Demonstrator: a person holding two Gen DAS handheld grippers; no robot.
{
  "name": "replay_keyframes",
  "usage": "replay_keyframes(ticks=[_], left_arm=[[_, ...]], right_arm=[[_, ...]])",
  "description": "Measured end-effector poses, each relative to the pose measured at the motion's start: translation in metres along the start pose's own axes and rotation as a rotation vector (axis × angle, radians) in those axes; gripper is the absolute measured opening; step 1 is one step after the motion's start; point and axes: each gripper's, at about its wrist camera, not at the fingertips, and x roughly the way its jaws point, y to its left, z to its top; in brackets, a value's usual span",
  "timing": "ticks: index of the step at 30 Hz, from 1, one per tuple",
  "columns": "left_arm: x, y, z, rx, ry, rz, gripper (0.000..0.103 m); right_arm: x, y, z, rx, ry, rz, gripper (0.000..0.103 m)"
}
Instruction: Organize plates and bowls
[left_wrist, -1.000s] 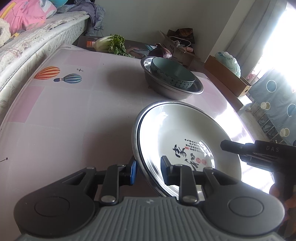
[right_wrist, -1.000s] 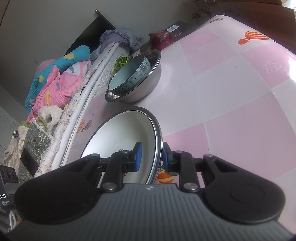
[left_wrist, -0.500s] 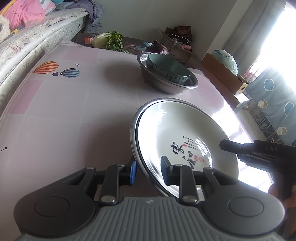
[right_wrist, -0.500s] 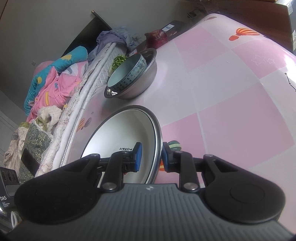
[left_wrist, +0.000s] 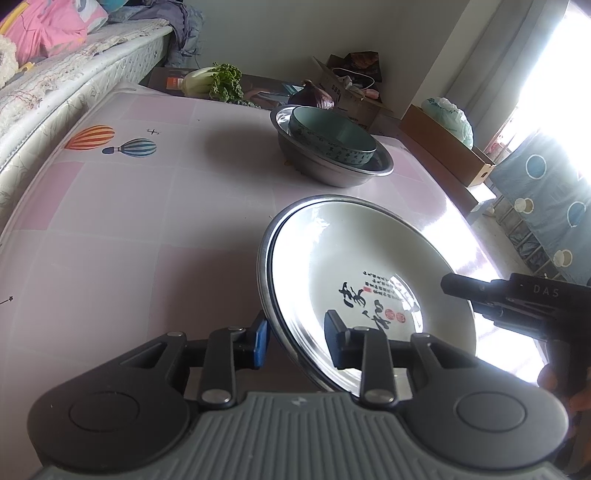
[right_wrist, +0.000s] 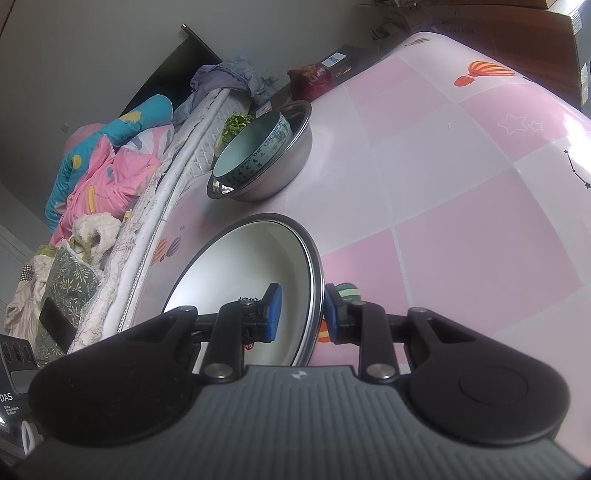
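Note:
A white plate with black calligraphy (left_wrist: 369, 273) lies inside a steel plate; the stack also shows in the right wrist view (right_wrist: 243, 280). My left gripper (left_wrist: 295, 339) is shut on its near rim. My right gripper (right_wrist: 301, 314) is shut on the opposite rim and shows in the left wrist view (left_wrist: 480, 295). The stack is held tilted above the table. A teal bowl (left_wrist: 332, 138) sits inside a steel basin (left_wrist: 332, 170) further back, also in the right wrist view (right_wrist: 258, 155).
The table has a pink and white checked cloth (left_wrist: 129, 221) with balloon prints. A bed with bedding (right_wrist: 110, 177) runs along one side. Vegetables (left_wrist: 214, 83) and cardboard boxes (left_wrist: 443, 147) lie beyond the far edge.
Both grippers, still holding the plate stack, have drawn back a little from the basin. The grips are unchanged.

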Motion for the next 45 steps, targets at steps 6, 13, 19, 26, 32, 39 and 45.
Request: replay_keyframes(ticks=[6,13,19,26,32,39,45], left_arm=[[-0.004,-0.001,0.001,0.012,-0.027,0.023,0.047],[-0.007,0.002,0.003,0.007,-0.041,0.042,0.054],[-0.009,0.004,0.003,0.003,-0.05,0.045,0.057],[-0.009,0.005,0.002,0.001,-0.048,0.045,0.058],[-0.01,0.008,0.0,-0.009,-0.049,0.052,0.058],[-0.014,0.01,0.007,-0.008,-0.073,0.059,0.058],[-0.013,0.014,0.039,-0.007,-0.081,0.068,0.057]], right_arm=[[-0.005,0.0,0.002,-0.012,-0.01,-0.017,0.04],[-0.01,-0.002,0.002,-0.018,-0.017,-0.035,0.048],[-0.014,-0.002,0.002,-0.024,-0.025,-0.037,0.05],[-0.016,-0.001,0.002,-0.025,-0.027,-0.036,0.05],[-0.015,-0.001,0.003,-0.024,-0.027,-0.037,0.051],[-0.018,0.001,0.007,-0.033,-0.033,-0.037,0.051],[-0.021,0.006,0.031,-0.049,-0.035,-0.028,0.051]])
